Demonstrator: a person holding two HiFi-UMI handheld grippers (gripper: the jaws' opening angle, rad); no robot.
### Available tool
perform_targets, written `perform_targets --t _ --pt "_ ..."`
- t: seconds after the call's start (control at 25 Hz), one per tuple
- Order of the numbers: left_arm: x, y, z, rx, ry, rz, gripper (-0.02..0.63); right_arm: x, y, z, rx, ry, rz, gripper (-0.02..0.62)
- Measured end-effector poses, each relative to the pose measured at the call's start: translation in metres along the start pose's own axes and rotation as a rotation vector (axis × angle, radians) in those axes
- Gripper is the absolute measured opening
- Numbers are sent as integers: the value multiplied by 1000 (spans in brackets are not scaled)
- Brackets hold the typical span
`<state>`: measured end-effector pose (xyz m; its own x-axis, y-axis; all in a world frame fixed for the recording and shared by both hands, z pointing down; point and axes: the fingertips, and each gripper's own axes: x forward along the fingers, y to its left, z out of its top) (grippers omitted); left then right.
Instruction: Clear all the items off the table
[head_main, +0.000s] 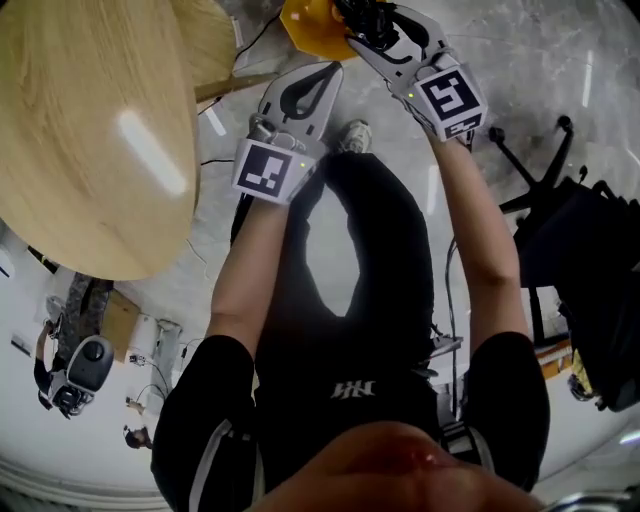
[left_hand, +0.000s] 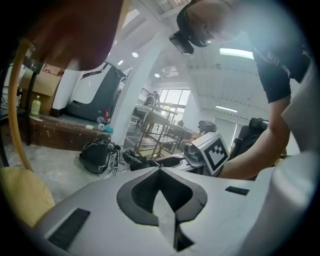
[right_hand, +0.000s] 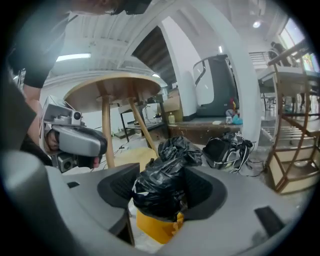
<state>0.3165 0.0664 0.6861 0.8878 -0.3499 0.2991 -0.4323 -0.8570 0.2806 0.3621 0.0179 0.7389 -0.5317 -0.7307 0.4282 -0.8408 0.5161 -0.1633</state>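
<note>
A yellow bin (head_main: 310, 25) stands on the floor ahead of my feet, lined with a black bin bag (head_main: 372, 22). My right gripper (head_main: 365, 25) is over it, shut on the bunched top of the black bag (right_hand: 165, 175), with the yellow bin (right_hand: 152, 227) just below the jaws. My left gripper (head_main: 333, 70) hangs beside it to the left, shut, its tips meeting with nothing between them (left_hand: 160, 172). The round wooden table (head_main: 90, 130) lies to my left, and its top shows bare in the head view.
An office chair base (head_main: 540, 170) stands on the marble floor to the right. A black backpack (right_hand: 227, 150) lies on the floor beyond the bin, next to a wooden shelf rack (right_hand: 295, 140). The table's legs (right_hand: 106, 135) stand behind the bin.
</note>
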Motion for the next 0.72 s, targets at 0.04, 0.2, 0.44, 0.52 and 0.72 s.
perform_targets --t 0.04,0.2,0.44,0.52,0.72 --pt "3 8 -13 -1 9 5 12 8 -2 -14 5 10 2 273" --pt "13 40 -57 -4 40 23 12 42 -9 -64 21 40 10 273" --pt "37 66 -104 4 41 25 12 72 -18 -117 18 60 12 273" --pt "41 69 -116 -3 36 26 12 79 -18 -133 12 79 10 273" --pt "40 57 -110 23 37 25 12 74 -15 -143 12 99 17 299"
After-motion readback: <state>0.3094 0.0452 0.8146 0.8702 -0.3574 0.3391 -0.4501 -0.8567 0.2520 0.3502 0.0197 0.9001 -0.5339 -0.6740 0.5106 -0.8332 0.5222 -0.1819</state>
